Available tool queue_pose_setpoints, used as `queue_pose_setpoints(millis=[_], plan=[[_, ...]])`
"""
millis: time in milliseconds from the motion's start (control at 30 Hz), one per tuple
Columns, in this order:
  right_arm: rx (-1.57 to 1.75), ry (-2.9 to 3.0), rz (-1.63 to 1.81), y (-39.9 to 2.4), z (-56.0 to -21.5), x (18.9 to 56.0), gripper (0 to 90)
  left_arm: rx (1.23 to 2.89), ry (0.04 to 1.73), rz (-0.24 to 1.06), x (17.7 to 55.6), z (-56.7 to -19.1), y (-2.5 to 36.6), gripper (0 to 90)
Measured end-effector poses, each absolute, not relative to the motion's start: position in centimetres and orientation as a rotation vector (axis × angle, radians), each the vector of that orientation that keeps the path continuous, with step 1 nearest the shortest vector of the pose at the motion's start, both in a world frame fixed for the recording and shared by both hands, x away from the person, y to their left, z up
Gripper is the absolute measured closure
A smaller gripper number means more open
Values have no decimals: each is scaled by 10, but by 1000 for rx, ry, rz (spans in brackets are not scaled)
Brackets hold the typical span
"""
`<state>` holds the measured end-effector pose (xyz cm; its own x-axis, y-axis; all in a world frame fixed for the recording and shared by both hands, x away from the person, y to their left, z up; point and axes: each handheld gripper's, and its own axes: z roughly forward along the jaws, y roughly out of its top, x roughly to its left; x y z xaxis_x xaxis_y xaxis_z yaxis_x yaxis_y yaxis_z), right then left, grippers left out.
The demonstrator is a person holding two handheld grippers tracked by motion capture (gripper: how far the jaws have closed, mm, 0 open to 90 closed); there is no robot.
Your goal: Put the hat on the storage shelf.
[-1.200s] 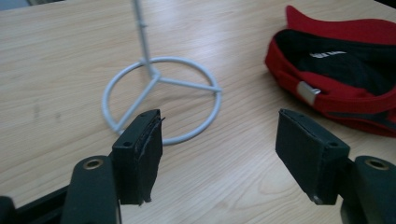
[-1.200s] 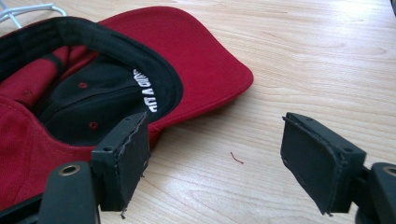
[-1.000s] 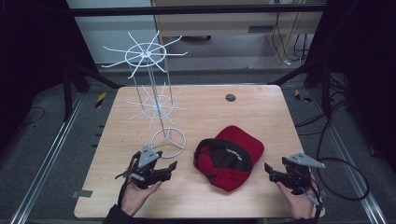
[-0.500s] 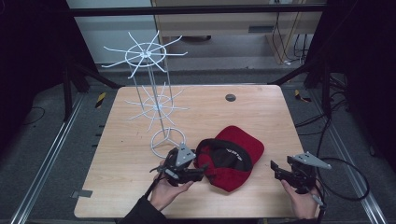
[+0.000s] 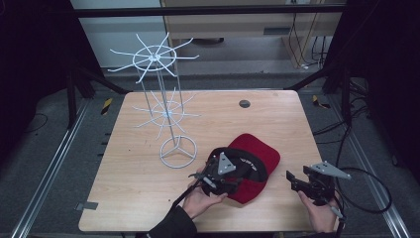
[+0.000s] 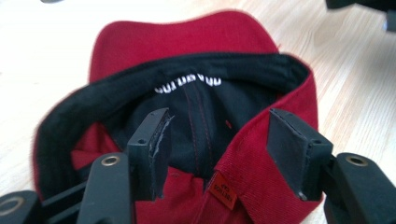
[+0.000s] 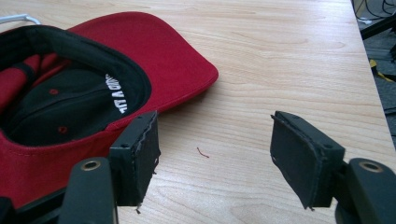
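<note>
A red cap (image 5: 257, 156) lies upside down on the wooden table (image 5: 148, 193), its black lining (image 6: 205, 100) facing up and its brim pointing away from the person. My left gripper (image 5: 220, 178) sits over the cap's near edge, open, its jaws straddling the red back rim (image 6: 243, 172) without closing on it. My right gripper (image 5: 302, 183) hovers open at the table's near right, just right of the cap (image 7: 70, 107); bare wood and a small red thread (image 7: 202, 152) lie between its jaws.
A white wire rack (image 5: 166, 114) with two tiers of spokes and a ring base stands left of the cap. A small dark disc (image 5: 244, 103) lies near the far edge. A cable (image 5: 366, 193) trails from the right gripper off the table's right side.
My left gripper has travelled right from the table's near left to the cap's near edge. The right gripper has shifted slightly toward the cap. The cap has stayed put.
</note>
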<state>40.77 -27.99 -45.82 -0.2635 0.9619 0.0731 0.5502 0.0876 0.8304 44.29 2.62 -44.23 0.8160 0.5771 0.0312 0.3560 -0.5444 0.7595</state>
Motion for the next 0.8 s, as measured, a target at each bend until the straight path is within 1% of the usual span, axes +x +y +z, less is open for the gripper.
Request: queue_pose_setpoints(millis=[167,233,400,467,600,667,700,800], plan=[[1484,1870,1070,-280,-458,408,325,2249,676,316,445,-451,22,430],[1481,1873,1072,-279,-459,408,321,2267,670,296,446,-455,21,471],[1471,1893,1060,-277,-460,409,316,2298,675,250,447,-458,20,614],[1473,1896,1058,-276,-460,409,315,2301,683,246,446,-459,20,645],[1475,1900,1061,-275,-460,409,317,2298,698,209,445,-459,20,765],[1472,1900,1061,-275,-460,409,318,2299,703,199,445,-458,20,794],[1472,1900,1065,-275,-460,409,319,2290,700,189,444,-458,20,823],[1472,1902,1069,-275,-459,408,319,2262,688,175,442,-454,22,830]])
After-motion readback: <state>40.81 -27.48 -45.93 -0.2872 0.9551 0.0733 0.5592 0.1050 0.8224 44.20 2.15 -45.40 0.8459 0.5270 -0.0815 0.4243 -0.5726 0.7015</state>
